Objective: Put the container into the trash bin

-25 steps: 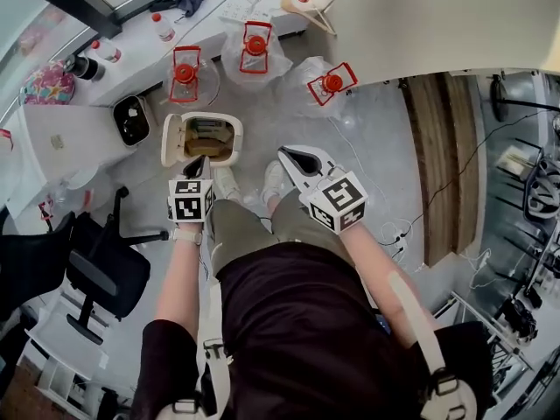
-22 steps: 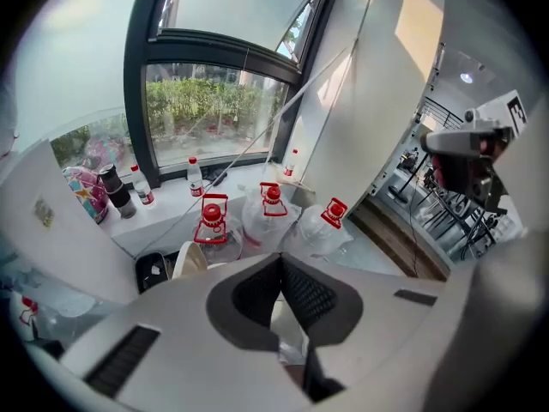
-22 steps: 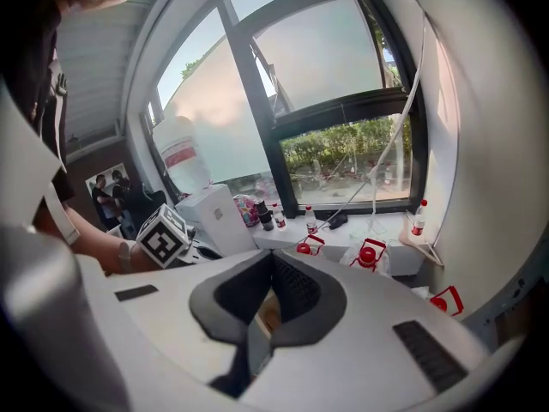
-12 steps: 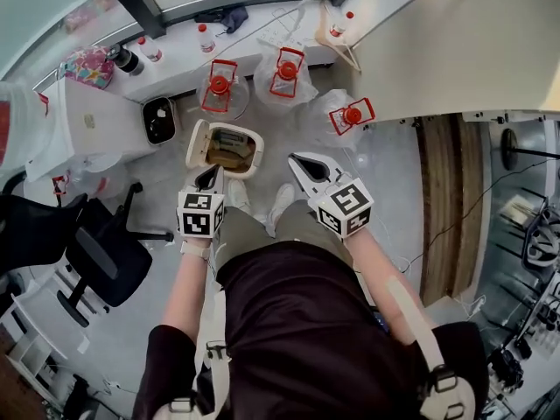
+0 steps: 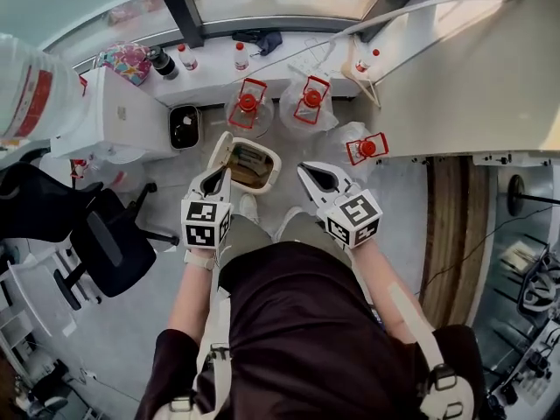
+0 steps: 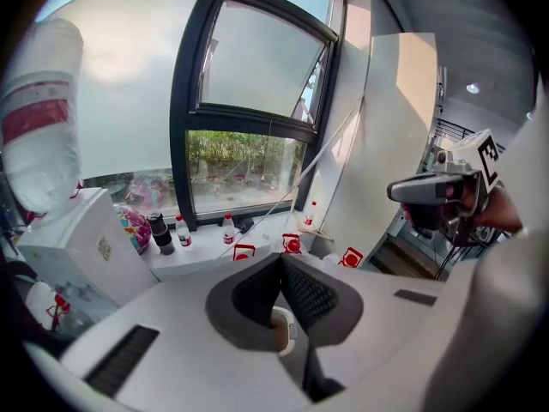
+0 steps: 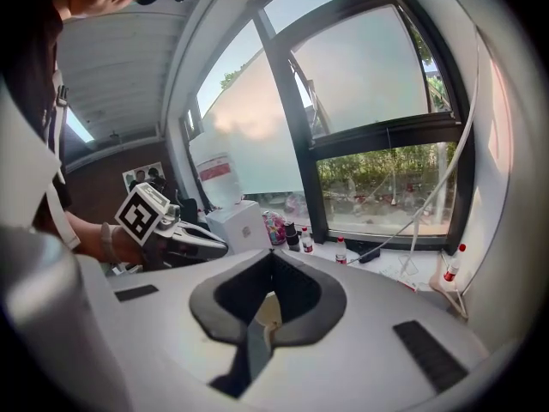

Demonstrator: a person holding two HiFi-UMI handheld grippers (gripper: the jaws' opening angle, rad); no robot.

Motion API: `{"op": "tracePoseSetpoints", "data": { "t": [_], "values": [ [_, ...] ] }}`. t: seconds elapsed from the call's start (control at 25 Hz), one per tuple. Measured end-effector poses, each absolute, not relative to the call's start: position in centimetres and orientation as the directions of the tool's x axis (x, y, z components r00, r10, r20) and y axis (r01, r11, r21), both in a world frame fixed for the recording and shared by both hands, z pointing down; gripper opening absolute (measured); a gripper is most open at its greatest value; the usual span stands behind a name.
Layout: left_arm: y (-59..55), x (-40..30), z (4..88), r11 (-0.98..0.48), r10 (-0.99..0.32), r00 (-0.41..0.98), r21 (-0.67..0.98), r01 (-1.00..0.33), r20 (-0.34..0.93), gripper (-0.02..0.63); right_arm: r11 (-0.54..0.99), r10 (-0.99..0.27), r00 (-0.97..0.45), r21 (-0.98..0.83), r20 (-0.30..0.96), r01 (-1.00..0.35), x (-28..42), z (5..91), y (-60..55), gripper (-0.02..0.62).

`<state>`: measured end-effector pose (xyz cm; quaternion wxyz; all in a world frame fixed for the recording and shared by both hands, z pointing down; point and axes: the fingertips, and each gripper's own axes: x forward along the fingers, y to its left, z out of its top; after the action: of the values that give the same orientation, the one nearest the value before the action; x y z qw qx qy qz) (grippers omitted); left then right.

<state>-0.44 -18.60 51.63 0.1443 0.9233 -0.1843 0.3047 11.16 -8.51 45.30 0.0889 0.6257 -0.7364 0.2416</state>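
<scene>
Grey floor (image 5: 131,339) below me; the open trash bin (image 5: 274,163) sits at frame centre, just above my claws. Left claw (image 5: 220,175), the nearer, and right claw (image 5: 304,168) are both clenched, empty. The container (image 5: 253,158) seems to lie inside the bin.

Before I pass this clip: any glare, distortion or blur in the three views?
Head view: the fisheye bends the window frame, the sunlit wall glares, the bin is sharp. Left gripper view: heavy barrel distortion, dark corners, window washed out pale. Right gripper view: same distortion, backlit window, indoor left side dim.
</scene>
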Motion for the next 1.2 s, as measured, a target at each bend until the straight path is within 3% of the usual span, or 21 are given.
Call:
{"op": "tracePoseSetpoints", "data": {
  "t": [0.6, 1.2],
  "values": [
    [-20.9, -1.5, 40.8, -0.868, -0.406, 0.803, 0.091, -0.488, 0.436, 0.01, 0.247, -0.902, -0.298, -0.193, 0.313, -0.95, 10.5, 38.3, -11.7, 0.015],
    [-19.6, -0.8, 30.3, -0.879, -0.475, 0.868, -0.043, -0.474, 0.147, 0.011, 0.326, -0.925, -0.342, -0.116, 0.165, -0.938, 10.4, 31.4, -12.0, 0.015]
  ]
}}
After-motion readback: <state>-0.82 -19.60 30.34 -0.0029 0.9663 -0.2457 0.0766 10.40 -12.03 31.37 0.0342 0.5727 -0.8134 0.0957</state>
